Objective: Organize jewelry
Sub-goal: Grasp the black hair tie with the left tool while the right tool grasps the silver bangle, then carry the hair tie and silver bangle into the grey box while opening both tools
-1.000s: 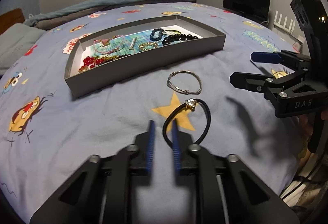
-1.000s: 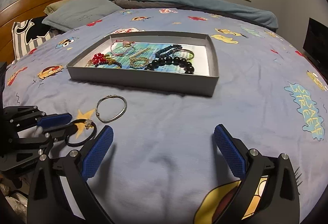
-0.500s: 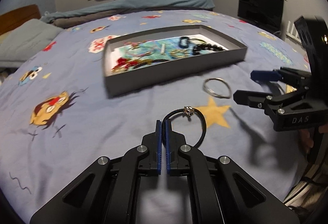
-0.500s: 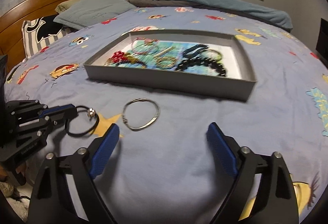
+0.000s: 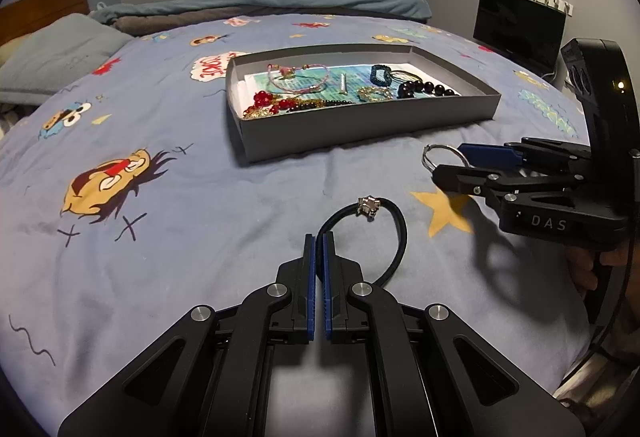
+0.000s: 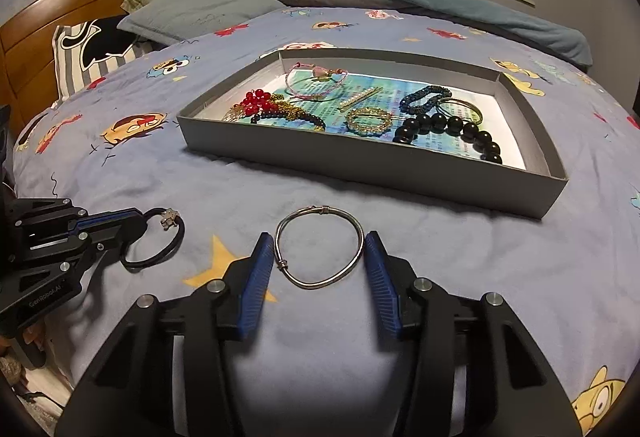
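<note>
Left fingers (image 5: 320,241) clenched on black cord bracelet (image 5: 394,233), lower centre. Right fingers (image 6: 320,249) spread, straddling silver bangle (image 6: 320,247) on bed. Both remain outside grey tray (image 6: 360,167); several pieces already inside.

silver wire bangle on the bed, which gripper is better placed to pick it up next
Right. The right gripper is open with the silver wire bangle between its blue fingers. The left gripper is shut on the black cord bracelet.

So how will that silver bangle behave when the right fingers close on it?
The silver bangle looks like thin rigid wire, so it probably keeps its hoop shape. Smooth metal may slip on the fingers; lying flat on soft bedding, it likely won't roll.
</note>
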The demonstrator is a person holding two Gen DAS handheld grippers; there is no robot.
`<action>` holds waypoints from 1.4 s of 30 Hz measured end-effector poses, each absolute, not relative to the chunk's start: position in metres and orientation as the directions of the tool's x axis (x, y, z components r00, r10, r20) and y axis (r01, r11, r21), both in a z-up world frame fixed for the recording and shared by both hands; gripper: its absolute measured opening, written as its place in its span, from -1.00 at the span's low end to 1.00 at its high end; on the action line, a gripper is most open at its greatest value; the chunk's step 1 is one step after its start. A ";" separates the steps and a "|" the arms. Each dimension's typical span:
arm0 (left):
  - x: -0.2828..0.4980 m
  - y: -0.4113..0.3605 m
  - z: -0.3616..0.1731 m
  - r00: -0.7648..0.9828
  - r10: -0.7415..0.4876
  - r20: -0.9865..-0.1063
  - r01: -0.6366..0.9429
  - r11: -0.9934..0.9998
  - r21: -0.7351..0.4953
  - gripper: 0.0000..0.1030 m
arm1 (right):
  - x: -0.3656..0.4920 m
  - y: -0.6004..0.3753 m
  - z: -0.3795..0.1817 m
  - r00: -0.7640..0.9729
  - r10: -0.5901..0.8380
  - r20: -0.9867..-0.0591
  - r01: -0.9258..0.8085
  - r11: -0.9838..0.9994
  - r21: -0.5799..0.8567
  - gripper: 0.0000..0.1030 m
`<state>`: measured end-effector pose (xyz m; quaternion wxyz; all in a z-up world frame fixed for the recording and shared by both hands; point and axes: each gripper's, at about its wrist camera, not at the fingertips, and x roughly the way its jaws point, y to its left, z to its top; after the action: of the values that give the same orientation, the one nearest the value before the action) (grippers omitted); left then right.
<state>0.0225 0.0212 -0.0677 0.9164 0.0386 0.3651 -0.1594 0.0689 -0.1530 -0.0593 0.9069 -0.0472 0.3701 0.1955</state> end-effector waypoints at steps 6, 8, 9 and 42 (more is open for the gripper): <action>0.016 0.019 -0.057 0.697 -0.300 -0.652 0.353 0.934 -0.053 -0.93 | 0.060 -0.158 -0.052 0.672 0.318 -0.669 -0.389 0.920 0.046 -0.09; 0.014 0.018 -0.051 0.706 -0.313 -0.636 0.365 0.929 -0.052 -0.92 | 0.057 -0.163 -0.048 0.684 0.316 -0.657 -0.388 0.921 0.038 -0.09; 0.014 0.017 -0.048 0.710 -0.317 -0.629 0.370 0.928 -0.051 -0.92 | 0.056 -0.165 -0.046 0.688 0.316 -0.653 -0.387 0.921 0.039 -0.09; 0.145 -0.036 -0.029 0.593 -0.428 -0.682 0.440 0.882 -0.171 -0.92 | 0.150 -0.220 -0.016 0.694 0.247 -0.677 -0.267 0.961 0.077 -0.09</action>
<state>0.1452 -0.0361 -0.0289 0.8924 0.0076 0.3800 -0.2432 0.1498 -0.2205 -0.0165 0.9201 -0.0137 0.3657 0.1395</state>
